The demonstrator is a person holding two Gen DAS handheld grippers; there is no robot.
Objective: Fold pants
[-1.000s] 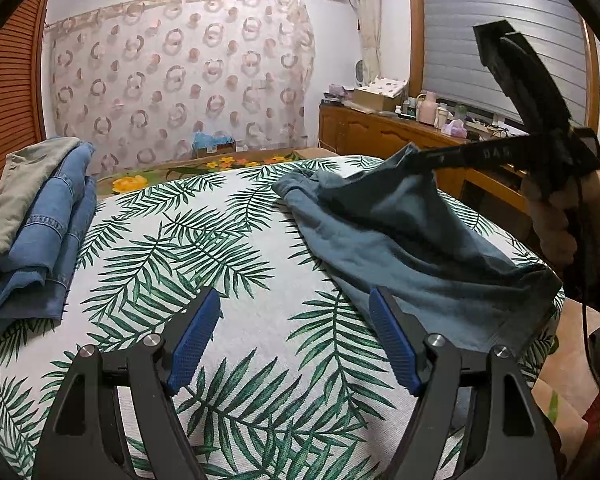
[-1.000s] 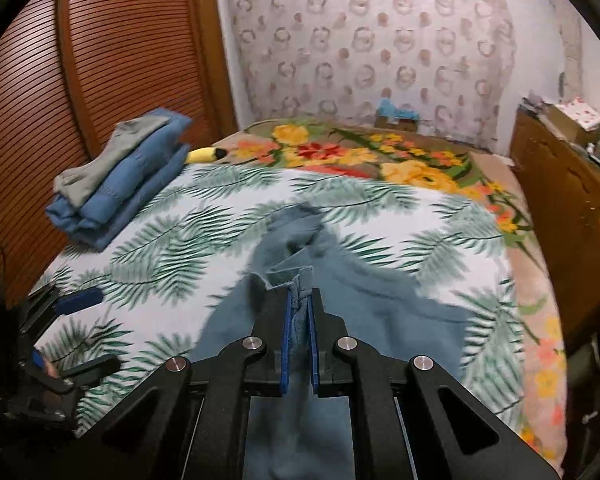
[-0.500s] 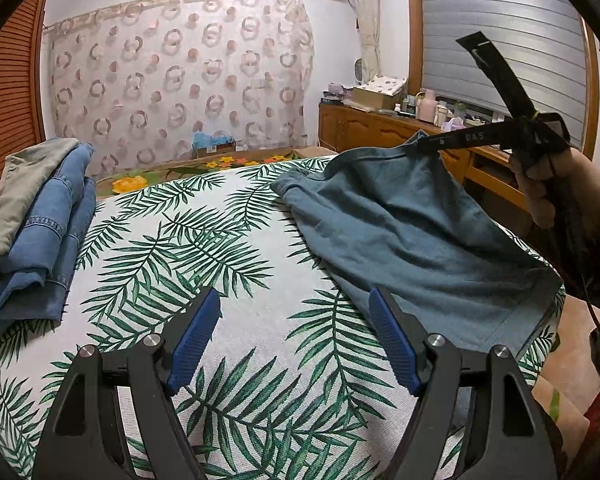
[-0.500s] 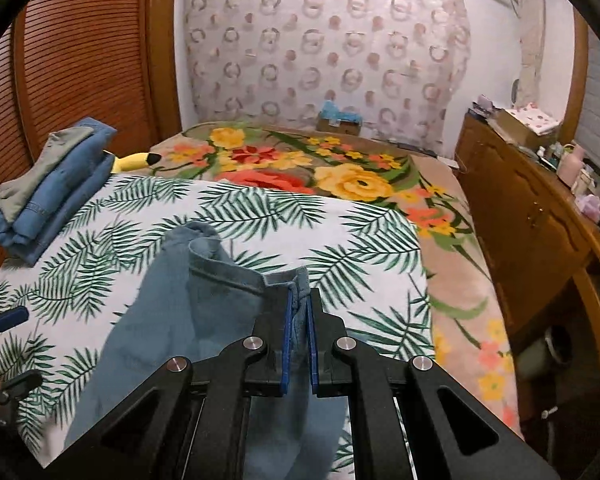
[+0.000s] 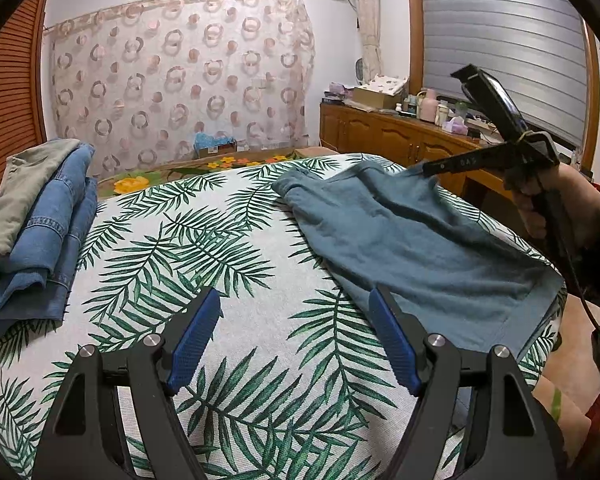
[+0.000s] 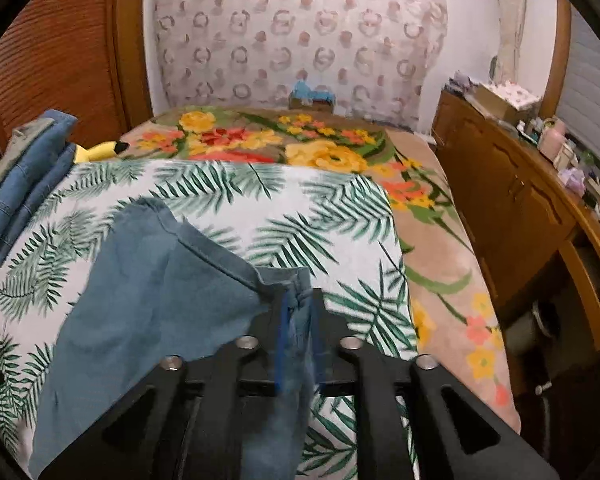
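Observation:
Blue-grey pants (image 5: 412,240) lie spread on the right half of a palm-leaf bedspread (image 5: 204,264). In the left wrist view my right gripper (image 5: 426,169) is shut on the pants' far right corner and holds it lifted off the bed. In the right wrist view the right gripper (image 6: 298,300) pinches the hem edge of the pants (image 6: 148,288). My left gripper (image 5: 294,308) is open and empty, low over the bedspread just left of the pants' near edge.
A stack of folded jeans and a beige garment (image 5: 32,224) sits at the bed's left side. A floral blanket (image 6: 300,148) covers the far end. A wooden dresser (image 6: 520,208) with clutter runs along the right. A yellow toy (image 6: 100,151) lies by the stack.
My right gripper has carried the pants' corner out to the right and lower, spreading the cloth flatter. The left gripper has stayed put and open.

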